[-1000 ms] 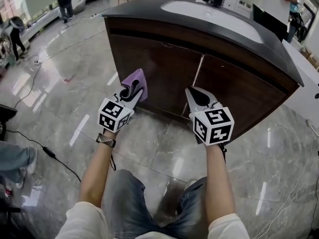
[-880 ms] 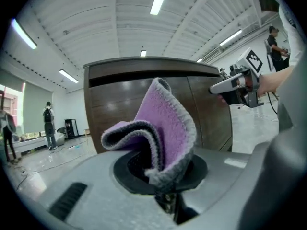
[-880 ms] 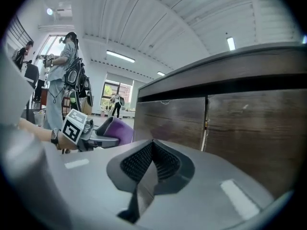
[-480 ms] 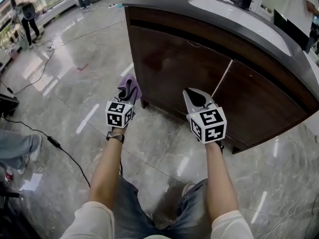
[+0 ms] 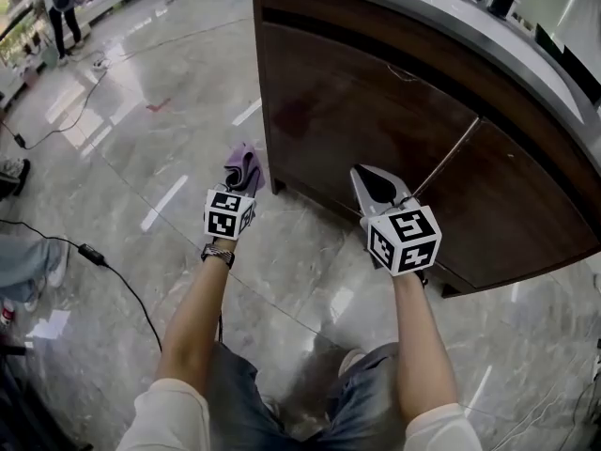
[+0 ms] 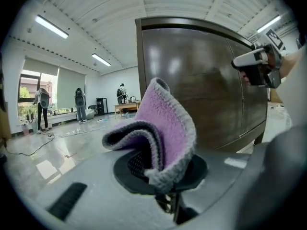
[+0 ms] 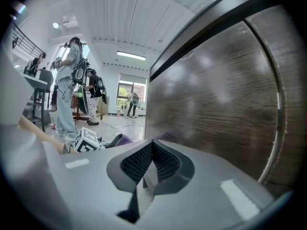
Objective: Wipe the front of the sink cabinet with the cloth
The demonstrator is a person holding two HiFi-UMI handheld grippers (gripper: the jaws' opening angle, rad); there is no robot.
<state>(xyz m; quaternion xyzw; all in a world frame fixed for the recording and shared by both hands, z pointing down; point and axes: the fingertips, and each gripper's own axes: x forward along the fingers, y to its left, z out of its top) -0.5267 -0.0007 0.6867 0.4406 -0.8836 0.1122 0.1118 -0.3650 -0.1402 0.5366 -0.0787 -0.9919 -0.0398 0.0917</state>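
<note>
The dark brown sink cabinet (image 5: 376, 130) stands ahead with two doors split by a thin pale seam. My left gripper (image 5: 241, 173) is shut on a folded purple cloth (image 5: 246, 166) with a grey edge. It hangs low beside the cabinet's left front corner, a little off the wood. In the left gripper view the cloth (image 6: 163, 128) curls up over the jaws, with the cabinet front (image 6: 201, 80) just behind it. My right gripper (image 5: 377, 185) is shut and holds nothing. It points at the lower middle of the cabinet front (image 7: 225, 95).
Glossy marble floor (image 5: 141, 177) lies to the left and below. A black cable (image 5: 103, 261) runs across it at the left. People stand far off at the upper left (image 5: 61, 3). The grey countertop (image 5: 488, 26) overhangs the doors.
The view has moved closer and lower against the cabinet. My left gripper with the cloth has dropped away from the door face to the left corner. The right gripper has hardly shifted.
</note>
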